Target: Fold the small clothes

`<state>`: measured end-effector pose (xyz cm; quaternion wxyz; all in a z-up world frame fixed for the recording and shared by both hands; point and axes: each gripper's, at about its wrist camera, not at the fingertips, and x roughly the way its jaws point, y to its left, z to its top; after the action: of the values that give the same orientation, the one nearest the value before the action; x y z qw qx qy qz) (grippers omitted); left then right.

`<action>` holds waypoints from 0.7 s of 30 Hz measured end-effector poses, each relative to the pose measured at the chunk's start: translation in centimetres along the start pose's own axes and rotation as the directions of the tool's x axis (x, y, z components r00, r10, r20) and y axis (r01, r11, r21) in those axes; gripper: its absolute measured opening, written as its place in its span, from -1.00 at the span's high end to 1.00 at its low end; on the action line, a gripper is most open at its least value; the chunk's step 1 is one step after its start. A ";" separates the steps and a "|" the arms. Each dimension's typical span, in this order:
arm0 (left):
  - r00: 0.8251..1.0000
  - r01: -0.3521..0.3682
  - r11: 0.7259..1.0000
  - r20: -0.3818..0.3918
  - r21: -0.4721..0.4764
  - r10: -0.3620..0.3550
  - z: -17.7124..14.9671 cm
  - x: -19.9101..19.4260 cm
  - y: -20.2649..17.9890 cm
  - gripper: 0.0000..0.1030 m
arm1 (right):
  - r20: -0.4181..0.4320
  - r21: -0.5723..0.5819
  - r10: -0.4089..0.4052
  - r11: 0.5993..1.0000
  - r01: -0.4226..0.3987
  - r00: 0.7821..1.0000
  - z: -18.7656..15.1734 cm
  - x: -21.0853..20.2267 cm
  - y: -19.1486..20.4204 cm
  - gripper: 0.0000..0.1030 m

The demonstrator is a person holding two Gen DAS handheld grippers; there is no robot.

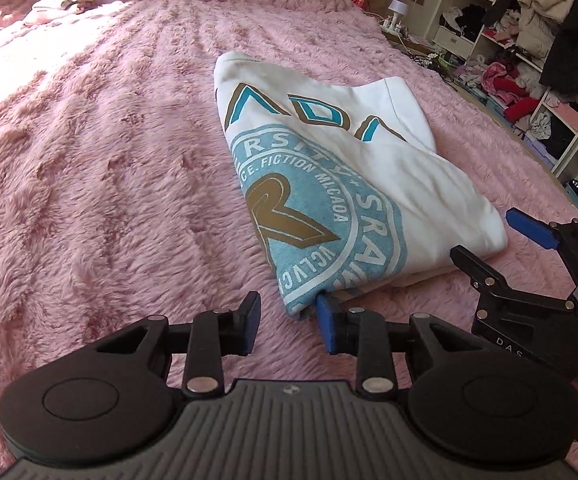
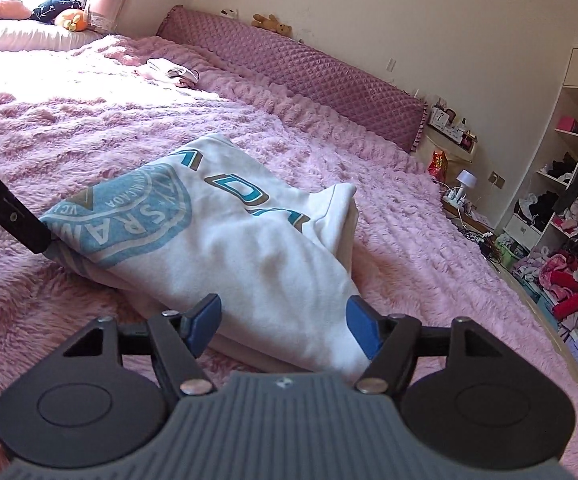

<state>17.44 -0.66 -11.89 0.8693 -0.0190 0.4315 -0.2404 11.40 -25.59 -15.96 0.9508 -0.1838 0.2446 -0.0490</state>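
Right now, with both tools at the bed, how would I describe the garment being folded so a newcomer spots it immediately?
Start at the fluffy pink blanket covering the bed. Near its edge lies a folded white sweatshirt, just ahead of both tools. Unlike the small pale garment far off by the quilted purple headboard, it carries a large light-blue round emblem and teal-and-gold lettering.

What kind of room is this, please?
Most likely a bedroom in a home. A folded white sweatshirt lies on a bed with a fluffy pink blanket and a quilted purple headboard; open wardrobe shelves full of clothes stand beside it.
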 end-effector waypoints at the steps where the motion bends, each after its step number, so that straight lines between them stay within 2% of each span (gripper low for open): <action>1: 1.000 0.007 1.000 -0.004 0.005 -0.007 -0.1 0.3 -0.1 0.63 | -0.005 0.000 0.000 1.000 0.000 1.000 -0.1 0.2 0.1 -0.33; 2: 1.000 0.010 1.000 -0.002 0.013 -0.010 -0.2 0.4 -0.3 0.77 | -0.008 -0.001 0.000 1.000 0.000 1.000 -0.1 0.3 0.2 -0.33; 4: 1.000 -0.023 0.998 0.013 0.056 0.022 -0.2 0.4 -1.2 0.83 | -0.007 -0.008 -0.005 1.000 0.005 1.000 -0.1 0.8 0.4 -0.33; 6: 0.995 -0.092 0.988 0.033 0.125 0.089 -0.2 0.0 -2.4 0.85 | -0.019 -0.007 0.001 1.000 -0.001 1.000 -0.1 1.2 0.3 -0.33; 8: 0.979 -0.205 0.946 0.045 0.250 0.200 -0.1 -0.3 -4.5 0.88 | -0.043 0.024 0.031 0.999 -0.030 0.999 -0.2 1.7 -0.1 -0.34; 10: 0.967 -0.244 0.915 0.016 0.321 0.253 0.0 0.5 -5.5 0.88 | -0.061 0.040 0.040 0.998 -0.037 0.997 -0.4 2.0 -0.2 -0.36; 12: 0.963 -0.243 0.914 -0.033 0.325 0.268 0.0 1.8 -5.2 0.88 | -0.088 0.048 0.050 0.998 -0.045 0.995 -0.9 2.4 -0.2 -0.36; 15: 0.964 -0.216 0.935 -0.091 0.280 0.250 0.1 3.2 -4.3 0.88 | -0.113 0.050 0.057 0.997 -0.052 0.992 -1.6 2.4 -0.2 -0.36; 18: 0.969 -0.194 0.944 -0.096 0.268 0.227 0.2 2.6 -4.1 0.88 | -0.105 0.029 0.057 0.998 -0.054 0.993 -1.8 1.8 -0.2 -0.33; 21: 0.974 -0.184 0.947 -0.082 0.264 0.213 0.2 0.2 -4.3 0.84 | -0.055 0.084 0.102 0.992 -0.098 0.993 -0.9 0.3 -1.5 -0.33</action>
<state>15.99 -4.54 -10.84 0.8593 0.1498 0.4436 -0.2058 11.25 -27.30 -16.29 0.9511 -0.1309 0.2794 -0.0166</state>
